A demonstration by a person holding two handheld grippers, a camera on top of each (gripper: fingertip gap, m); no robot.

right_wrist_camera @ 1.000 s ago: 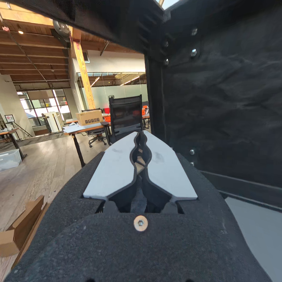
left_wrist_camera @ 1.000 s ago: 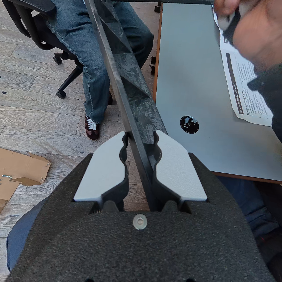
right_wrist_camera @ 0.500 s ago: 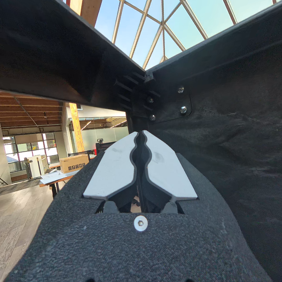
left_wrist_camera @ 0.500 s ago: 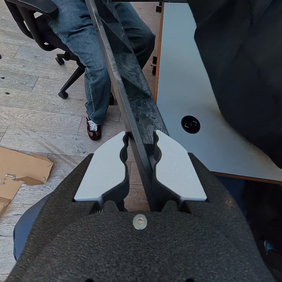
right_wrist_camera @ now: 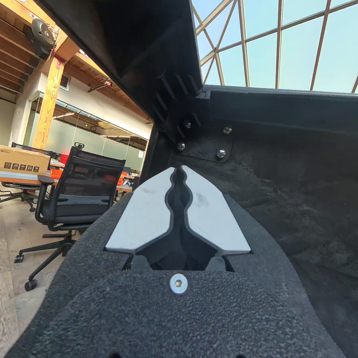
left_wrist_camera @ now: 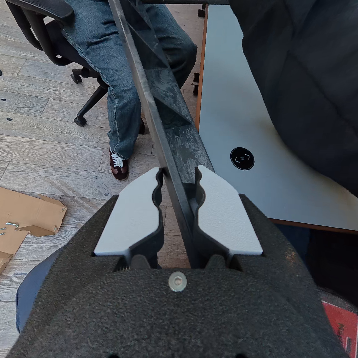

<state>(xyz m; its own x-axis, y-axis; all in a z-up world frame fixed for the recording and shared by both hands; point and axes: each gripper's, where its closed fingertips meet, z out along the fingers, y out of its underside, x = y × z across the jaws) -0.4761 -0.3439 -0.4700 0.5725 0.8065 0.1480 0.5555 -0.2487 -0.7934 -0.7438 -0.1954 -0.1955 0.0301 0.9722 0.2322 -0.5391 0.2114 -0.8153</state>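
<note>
Left wrist: rail [left_wrist_camera: 155, 108] between fingers [left_wrist_camera: 135, 211].

A pale grey-topped table with an orange-brown wooden edge [left_wrist_camera: 228, 100] carries a round black disc with white markings [left_wrist_camera: 242, 158] set flat in its surface, and a large dark fabric-covered mass [left_wrist_camera: 310, 77] lies over its far right part. Beside the table, the light grey wood-plank floor [left_wrist_camera: 48, 147] bears flattened brown cardboard pieces [left_wrist_camera: 25, 211] with small silver screws [left_wrist_camera: 11, 224] on them. A black wheeled office chair [left_wrist_camera: 58, 48] also stands on that floor.
</note>
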